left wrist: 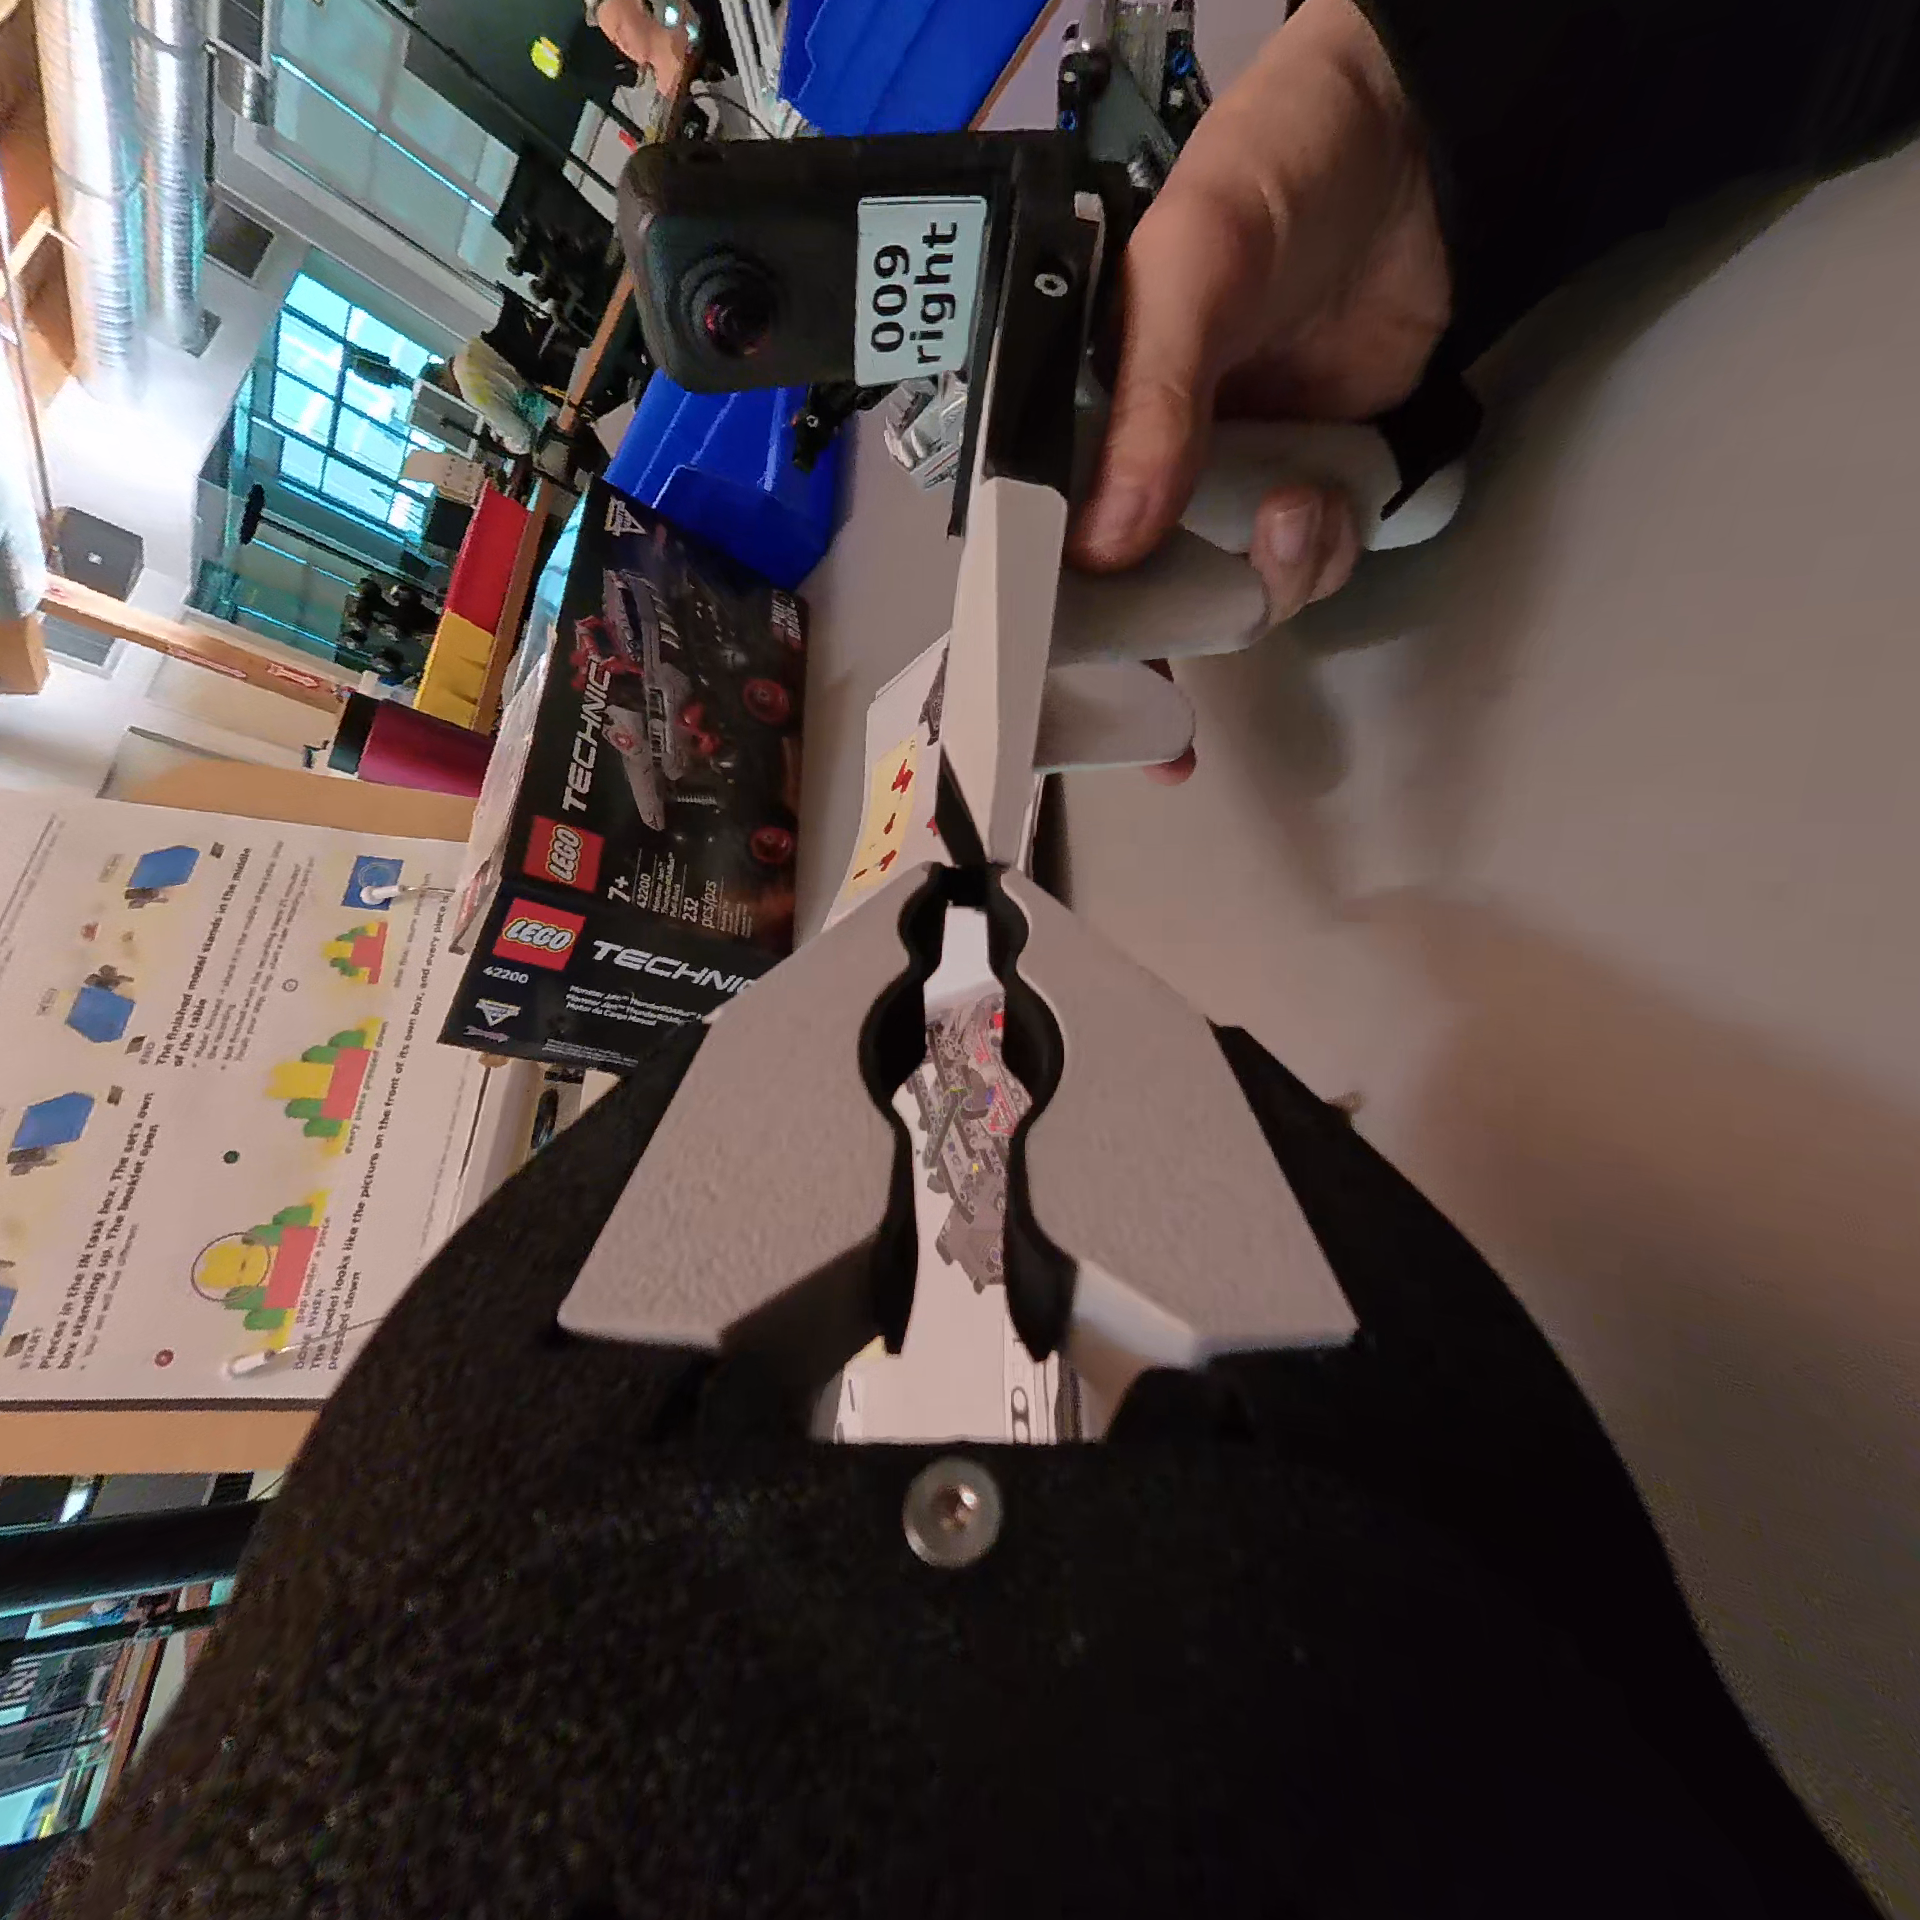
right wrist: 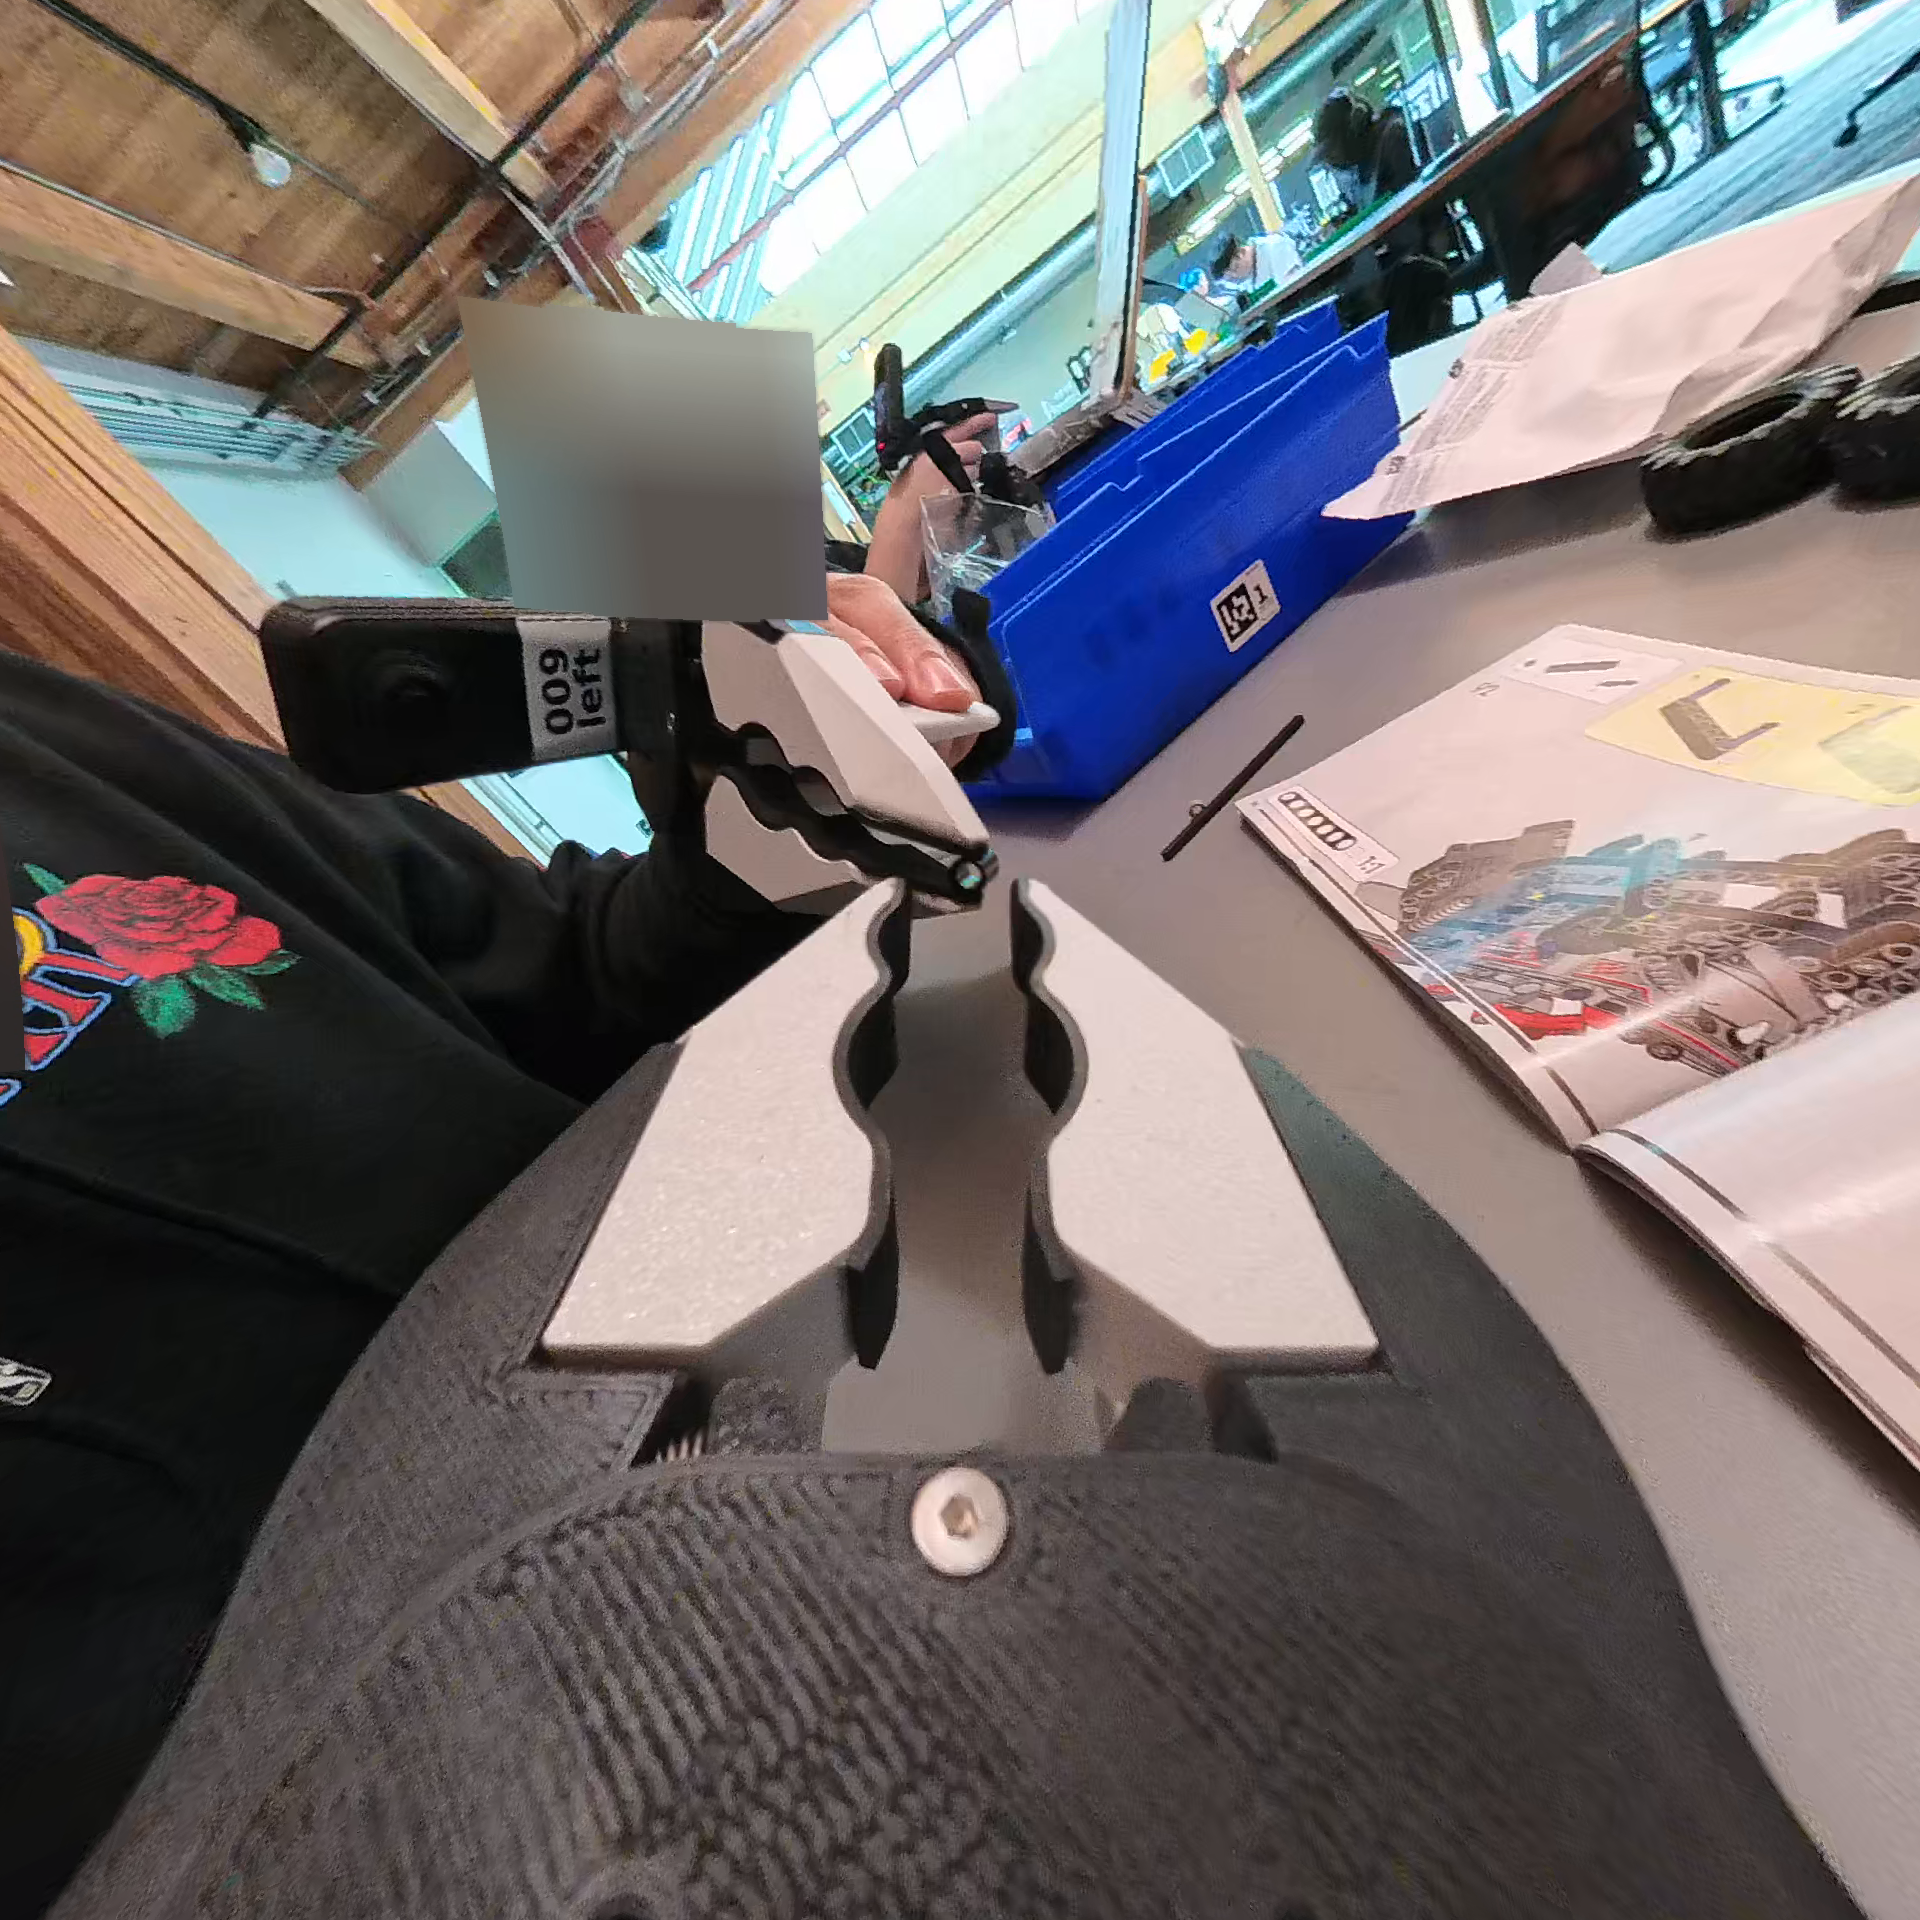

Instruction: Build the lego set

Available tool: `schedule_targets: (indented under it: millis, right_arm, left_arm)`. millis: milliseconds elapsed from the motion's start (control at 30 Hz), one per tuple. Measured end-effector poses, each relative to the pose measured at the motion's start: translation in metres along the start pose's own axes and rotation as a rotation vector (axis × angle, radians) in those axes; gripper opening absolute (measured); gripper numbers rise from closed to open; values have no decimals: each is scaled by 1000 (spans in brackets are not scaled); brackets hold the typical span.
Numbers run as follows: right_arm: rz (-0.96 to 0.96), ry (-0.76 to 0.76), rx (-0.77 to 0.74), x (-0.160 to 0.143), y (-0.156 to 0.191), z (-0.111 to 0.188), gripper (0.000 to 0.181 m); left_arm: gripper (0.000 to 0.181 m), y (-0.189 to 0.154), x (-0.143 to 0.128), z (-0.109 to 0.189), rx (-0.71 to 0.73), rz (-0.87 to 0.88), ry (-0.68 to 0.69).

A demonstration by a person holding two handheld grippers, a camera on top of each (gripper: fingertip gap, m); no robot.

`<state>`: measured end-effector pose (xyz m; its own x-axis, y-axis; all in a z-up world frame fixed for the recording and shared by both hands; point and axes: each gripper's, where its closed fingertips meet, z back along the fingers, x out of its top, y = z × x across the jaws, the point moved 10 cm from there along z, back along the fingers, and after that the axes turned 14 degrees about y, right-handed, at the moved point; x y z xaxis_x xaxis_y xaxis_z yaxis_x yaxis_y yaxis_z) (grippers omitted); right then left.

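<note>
My left gripper [left wrist: 966, 883] is shut on a small black Lego pin [left wrist: 966, 891] at its fingertips. In the right wrist view the same gripper [right wrist: 961, 868] comes in from the left, and the pin [right wrist: 974, 880] shows a teal end. My right gripper [right wrist: 961, 896] is open and empty. Its tips sit just in front of the pin, on either side of it, without touching. In the left wrist view the right gripper [left wrist: 977, 847] points down at the left gripper's tips. The open instruction booklet [right wrist: 1610, 935] lies on the grey table [right wrist: 1195, 987] to the right.
A thin black axle [right wrist: 1231, 790] lies by the booklet. Behind are a blue bin [right wrist: 1195, 582], black tyres [right wrist: 1745, 457] and a paper bag [right wrist: 1662, 353]. The Lego box [left wrist: 665, 790] and a printed sheet [left wrist: 208, 1091] stand at the left. Another person sits beyond the bin. Both grippers' tips are close together, under 4 cm apart.
</note>
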<state>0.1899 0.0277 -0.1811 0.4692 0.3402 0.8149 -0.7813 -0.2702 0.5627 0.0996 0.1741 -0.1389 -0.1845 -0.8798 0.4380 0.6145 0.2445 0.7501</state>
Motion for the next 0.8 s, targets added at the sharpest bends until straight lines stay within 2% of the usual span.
schedule_targets:
  millis: [500,667,800]
  right_arm:
    - [7,6,35,-1,0,-1,8]
    - [66,-7,55,2,5,0,7]
    - [66,-34,115,3,8,0,7]
  left_arm:
    - [5,-6,2,4,6,-100,-11]
    - [6,-2,2,7,-23,-2,-100]
    - [17,4,-2,11,-47,122,-183]
